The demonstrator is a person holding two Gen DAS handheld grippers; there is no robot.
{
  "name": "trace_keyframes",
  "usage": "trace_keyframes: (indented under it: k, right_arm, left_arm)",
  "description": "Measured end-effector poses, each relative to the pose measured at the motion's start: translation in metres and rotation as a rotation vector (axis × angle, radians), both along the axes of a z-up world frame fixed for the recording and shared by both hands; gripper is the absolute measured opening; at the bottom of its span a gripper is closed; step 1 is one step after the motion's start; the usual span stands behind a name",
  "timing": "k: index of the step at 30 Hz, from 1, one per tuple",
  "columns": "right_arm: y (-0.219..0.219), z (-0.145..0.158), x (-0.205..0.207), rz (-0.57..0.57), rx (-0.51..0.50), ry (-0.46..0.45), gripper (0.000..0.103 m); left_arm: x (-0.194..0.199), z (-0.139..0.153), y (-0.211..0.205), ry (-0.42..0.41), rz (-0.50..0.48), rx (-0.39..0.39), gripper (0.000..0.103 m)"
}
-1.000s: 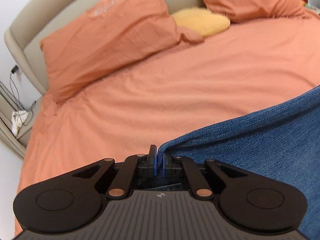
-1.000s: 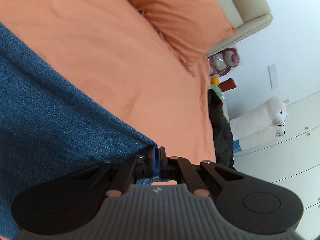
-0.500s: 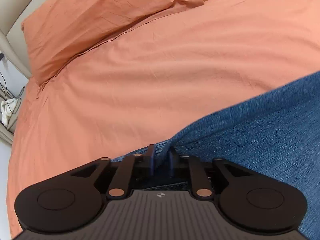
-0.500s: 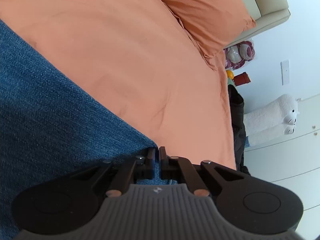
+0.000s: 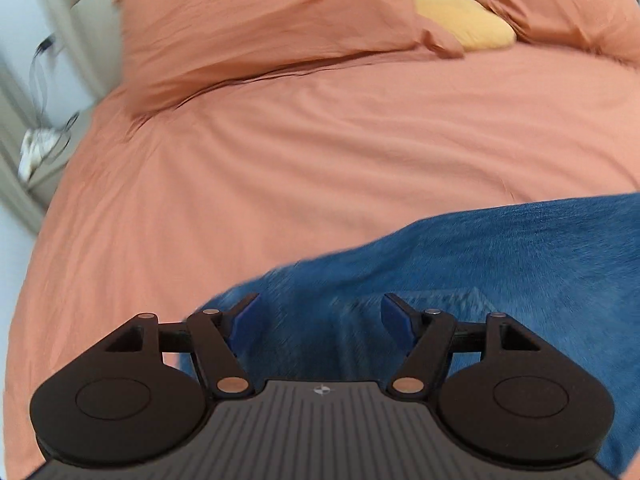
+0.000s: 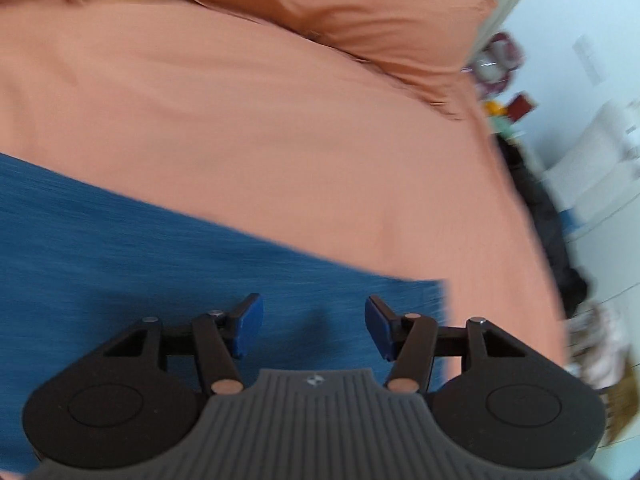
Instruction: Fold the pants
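Observation:
Blue denim pants [image 5: 500, 264] lie flat on the orange bed cover [image 5: 320, 152]. In the left wrist view my left gripper [image 5: 320, 314] hovers over the pants' left corner; its jaws are opening and its blue pads [image 5: 244, 320] stand wide apart with no cloth pinched between them. In the right wrist view the pants [image 6: 140, 248] fill the lower left and their right edge ends near the right finger. My right gripper [image 6: 314, 322] is above that corner, its jaws opening, and its blue pads [image 6: 378, 326] press on nothing. Both pictures are blurred by motion.
Orange pillows [image 5: 260, 28] and a yellow cushion [image 5: 460, 20] lie at the head of the bed against a beige headboard [image 5: 76, 28]. A bedside stand with cables [image 5: 40, 148] is at the left. Dark clothing [image 6: 560, 248] and white cupboards [image 6: 600, 168] are beyond the bed's right edge.
Both grippers were shut on the pants' corners and have let go; their jaws now stand apart. Both hands have drawn back and tilted, and the denim lies flat on the bed.

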State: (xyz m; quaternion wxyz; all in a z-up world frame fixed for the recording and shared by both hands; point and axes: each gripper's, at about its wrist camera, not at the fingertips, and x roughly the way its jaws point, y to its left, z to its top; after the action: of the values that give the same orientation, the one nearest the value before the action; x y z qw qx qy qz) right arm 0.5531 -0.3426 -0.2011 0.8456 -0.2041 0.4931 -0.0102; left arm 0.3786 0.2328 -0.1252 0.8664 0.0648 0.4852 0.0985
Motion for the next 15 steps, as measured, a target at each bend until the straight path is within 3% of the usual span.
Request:
trace_keyframes:
  k: [7,15]
  right_arm:
    - [0.094,0.031,-0.068,0.076,0.325,0.111,0.047]
    - [0.203,0.022,-0.174,0.191,0.585,0.211,0.046]
  left_arm:
    - [-0.073,0.010,0.053,-0.014,0.149,-0.151,0.079]
    - [-0.148,-0.027,0.099,-0.109,0.358,-0.414,0.079]
